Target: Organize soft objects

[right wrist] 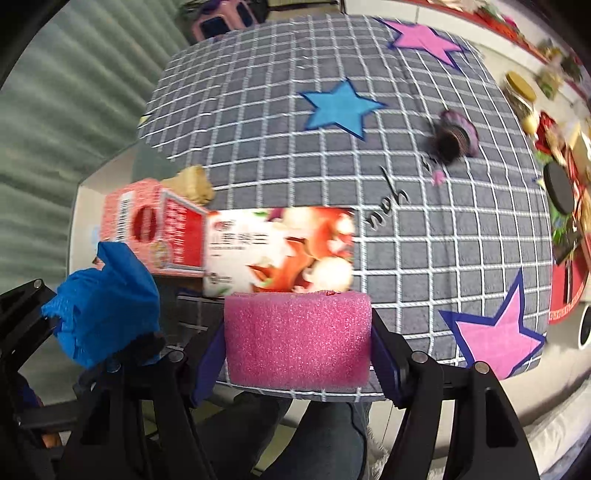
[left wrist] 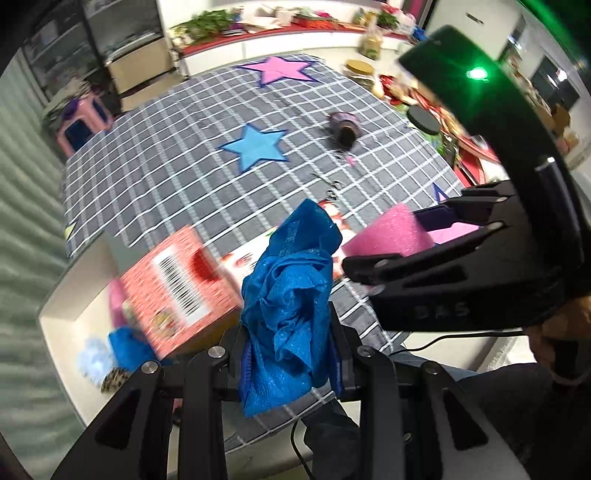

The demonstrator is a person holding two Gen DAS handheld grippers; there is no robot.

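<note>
A lived-in home room: a desk under a star-patched checked cloth [left wrist: 177, 155], cluttered shelf [left wrist: 280, 22], plastic stool [left wrist: 83, 123].

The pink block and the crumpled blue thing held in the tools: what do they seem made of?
Pink block: looks like foam, with a matte, finely speckled surface of tiny cells. Blue thing: probably thin non-woven or crepe cloth, since it is crumpled, dimpled and slightly shiny.

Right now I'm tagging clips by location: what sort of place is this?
Probably a home dining or living room: a table under a grey checked cloth with star patches, a cluttered counter behind, and a pink plastic stool on the floor.
</note>
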